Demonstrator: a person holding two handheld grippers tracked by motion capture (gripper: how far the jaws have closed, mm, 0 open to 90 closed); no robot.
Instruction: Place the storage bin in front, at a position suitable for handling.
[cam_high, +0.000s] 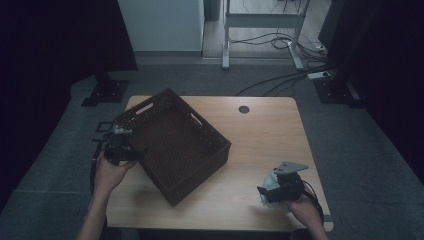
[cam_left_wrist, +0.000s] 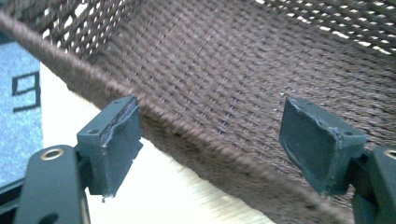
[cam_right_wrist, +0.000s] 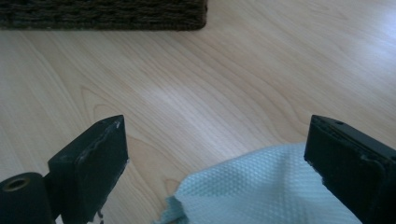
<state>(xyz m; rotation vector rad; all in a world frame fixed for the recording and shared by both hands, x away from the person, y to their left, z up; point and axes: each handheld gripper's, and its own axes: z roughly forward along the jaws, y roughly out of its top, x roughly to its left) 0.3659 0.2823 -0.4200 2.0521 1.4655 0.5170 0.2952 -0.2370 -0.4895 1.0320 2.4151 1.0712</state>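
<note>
Left gripper (cam_left_wrist: 212, 154) jaws gaping, straddling woven basket (cam_high: 172, 142) rim, gripping nothing; close squarely. Right gripper (cam_right_wrist: 217, 163) hovering wide open over, probably, paper towel (cam_right_wrist: 266, 189).

Dim room. Light wood table (cam_high: 270, 145) with rounded corners, cable grommet (cam_high: 244, 109) near its far edge. Grey carpet floor (cam_high: 365, 150) all round. Black curtains (cam_high: 55, 45) hang left and right. White cabinet (cam_high: 160, 25) at the back, white desk frame (cam_high: 262, 22) beside it, cables (cam_high: 280, 80) and power strip (cam_high: 320, 75) on the floor.
</note>
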